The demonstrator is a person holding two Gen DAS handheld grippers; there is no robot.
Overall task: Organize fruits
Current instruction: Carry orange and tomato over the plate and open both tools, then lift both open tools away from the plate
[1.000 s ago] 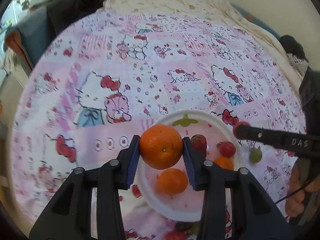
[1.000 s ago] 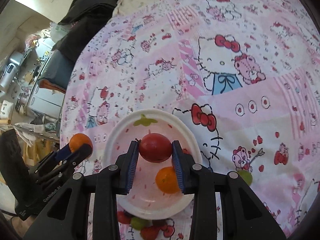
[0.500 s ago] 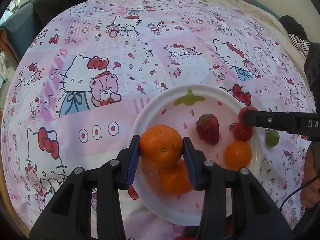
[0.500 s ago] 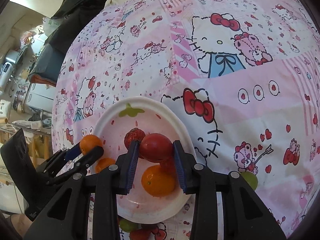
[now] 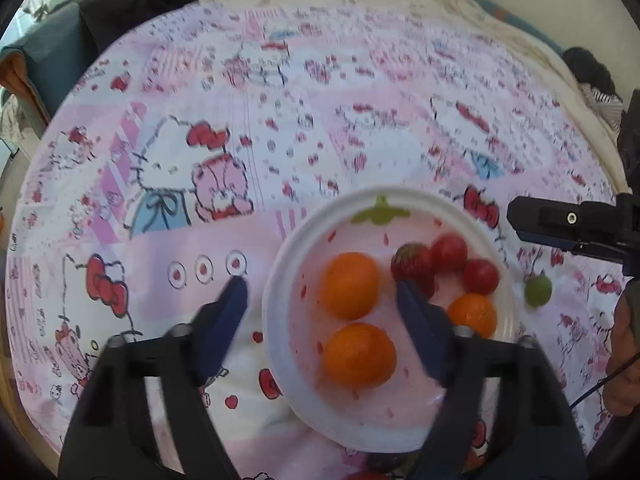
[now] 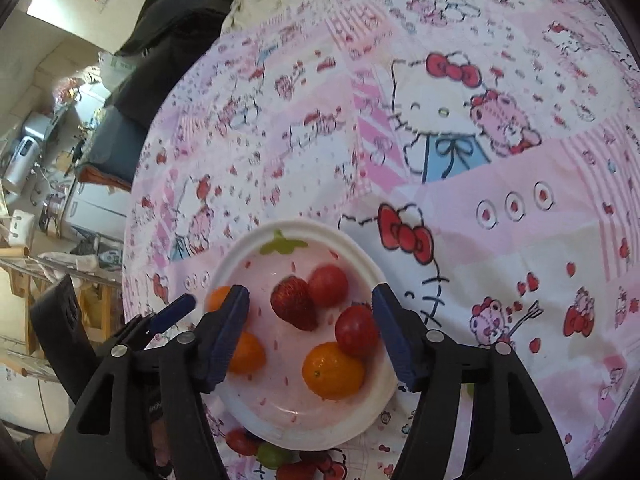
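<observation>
A white plate (image 5: 276, 320) with a pink inside holds three oranges, a strawberry (image 5: 412, 262) and two red tomatoes. My left gripper (image 5: 319, 286) hangs over the plate's left side with its jaws opening. The big orange (image 5: 350, 285) lies loose on the plate between them, touched by neither pad. My right gripper (image 6: 309, 291) is over the same plate (image 6: 360, 248), jaws also opening. The red tomato (image 6: 328, 285) rests free beside the strawberry (image 6: 292, 304). In the left wrist view the right gripper (image 5: 516, 222) reaches in from the right.
A green grape (image 5: 538, 290) lies on the pink cartoon-print cloth (image 5: 240, 120) right of the plate. More red and green fruit (image 6: 272, 454) lies just beyond the plate's near rim. Dark clothes (image 6: 172, 40) are heaped at the table's far side. A person's hand (image 5: 624, 360) is at the right edge.
Both grippers came down over the plate and spread their jaws. The left let go of the big orange and the right let go of the red tomato; both fruits now lie on the plate.
</observation>
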